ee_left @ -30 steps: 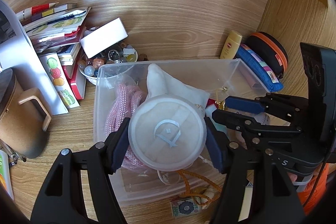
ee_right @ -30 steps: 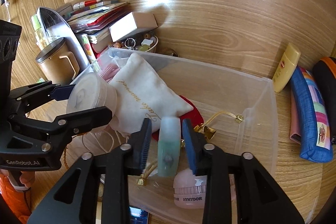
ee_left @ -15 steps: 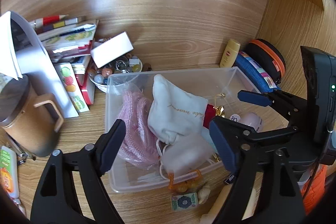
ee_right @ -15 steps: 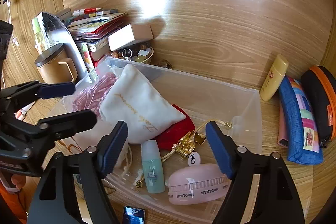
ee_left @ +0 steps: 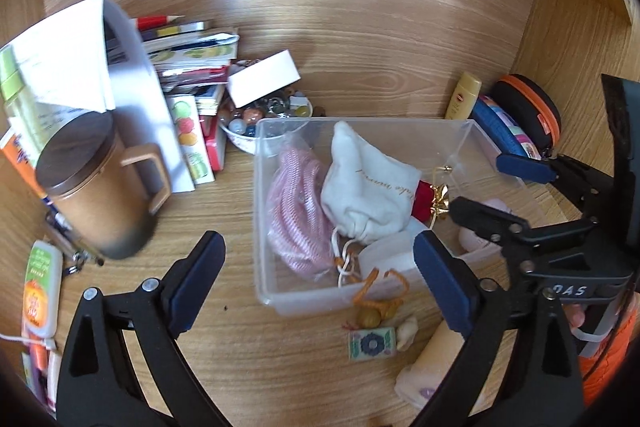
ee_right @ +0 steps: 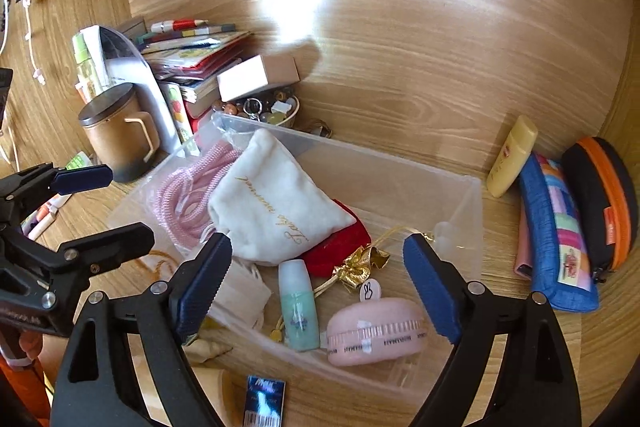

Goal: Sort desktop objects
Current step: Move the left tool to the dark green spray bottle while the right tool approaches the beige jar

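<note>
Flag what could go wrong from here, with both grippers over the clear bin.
1. The left gripper and right gripper, jaws opening and empty, sit close together; they could collide on the next reach.
2. The orange cord hangs over the clear bin front rim, and a finger could snag it.
3. The brown mug stands near the left gripper's side and could be knocked.

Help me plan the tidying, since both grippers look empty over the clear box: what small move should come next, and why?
Probably bring the left gripper, whose jaws are opening with nothing between them, down toward the small patterned card on the desk just in front of the clear box. The little bottle and white pouch already lie inside, while the card and the beads beside it are outside.
</note>
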A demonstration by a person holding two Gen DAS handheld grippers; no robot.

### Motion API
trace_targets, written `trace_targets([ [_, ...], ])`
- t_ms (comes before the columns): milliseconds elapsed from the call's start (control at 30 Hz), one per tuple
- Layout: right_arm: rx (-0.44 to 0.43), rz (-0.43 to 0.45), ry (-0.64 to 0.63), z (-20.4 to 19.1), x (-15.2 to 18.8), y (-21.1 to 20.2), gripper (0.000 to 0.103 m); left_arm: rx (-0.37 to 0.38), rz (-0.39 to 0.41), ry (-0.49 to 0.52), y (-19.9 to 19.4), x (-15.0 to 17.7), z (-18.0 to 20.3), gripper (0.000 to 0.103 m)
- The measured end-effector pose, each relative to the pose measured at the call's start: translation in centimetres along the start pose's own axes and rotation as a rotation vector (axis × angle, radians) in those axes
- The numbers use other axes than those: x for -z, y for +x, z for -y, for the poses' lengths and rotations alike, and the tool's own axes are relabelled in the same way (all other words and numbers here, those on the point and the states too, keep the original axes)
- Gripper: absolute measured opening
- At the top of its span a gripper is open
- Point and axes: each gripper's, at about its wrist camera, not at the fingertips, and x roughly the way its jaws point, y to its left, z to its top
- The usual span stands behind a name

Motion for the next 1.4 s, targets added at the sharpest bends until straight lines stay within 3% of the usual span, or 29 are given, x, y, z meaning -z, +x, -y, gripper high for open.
trace_targets([
  [300,0.038,0.055,-0.043,-2.1,1.9,-4.1,0.095,-0.004,0.036,-0.039,-3.1,2.0,-0.8,0.098],
  [700,0.047,0.098,-0.098,-5.0,5.5,-7.5,0.096,-0.042,0.018,-0.017,-5.7,6.5,0.4,0.098],
  [1400,-0.023,0.034,-0.044,-4.7,10.8,-6.9,0.096,-0.055,-0.045,0.048,-6.1,14.4,4.2,0.098],
])
